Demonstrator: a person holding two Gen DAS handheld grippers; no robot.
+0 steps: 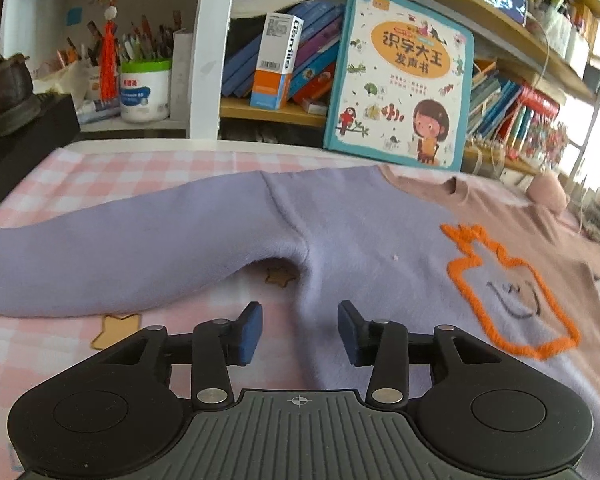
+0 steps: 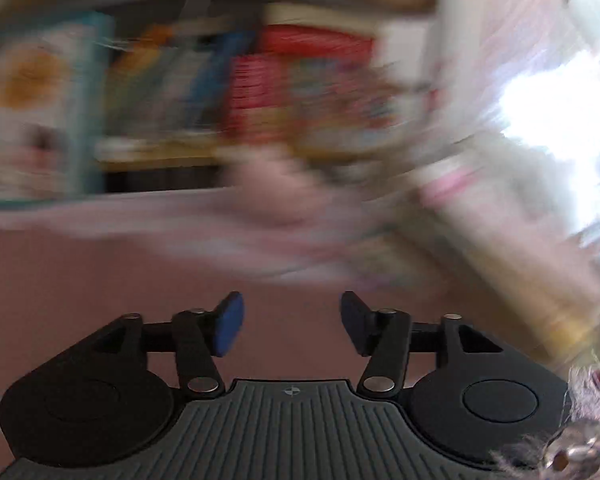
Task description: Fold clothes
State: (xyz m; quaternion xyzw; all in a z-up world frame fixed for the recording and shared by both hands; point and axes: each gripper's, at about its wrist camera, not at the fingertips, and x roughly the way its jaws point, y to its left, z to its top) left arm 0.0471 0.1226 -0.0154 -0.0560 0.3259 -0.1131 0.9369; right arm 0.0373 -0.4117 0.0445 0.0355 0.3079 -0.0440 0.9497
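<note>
a: left hand-held gripper (image 1: 300, 330) hovers over the sweater (image 1: 340, 248), spread flat on the checked worktop (image 1: 148, 164), jaws apart, empty.

b: right hand-held gripper (image 2: 292, 324) also apart, empty, view blurred. next, probably pinch the sleeve (image 1: 100, 256) and fold inward.

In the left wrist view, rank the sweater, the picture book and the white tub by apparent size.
1. Sweater, largest, though it lies nearest the camera.
2. Picture book.
3. White tub, smallest, set farther back.
</note>
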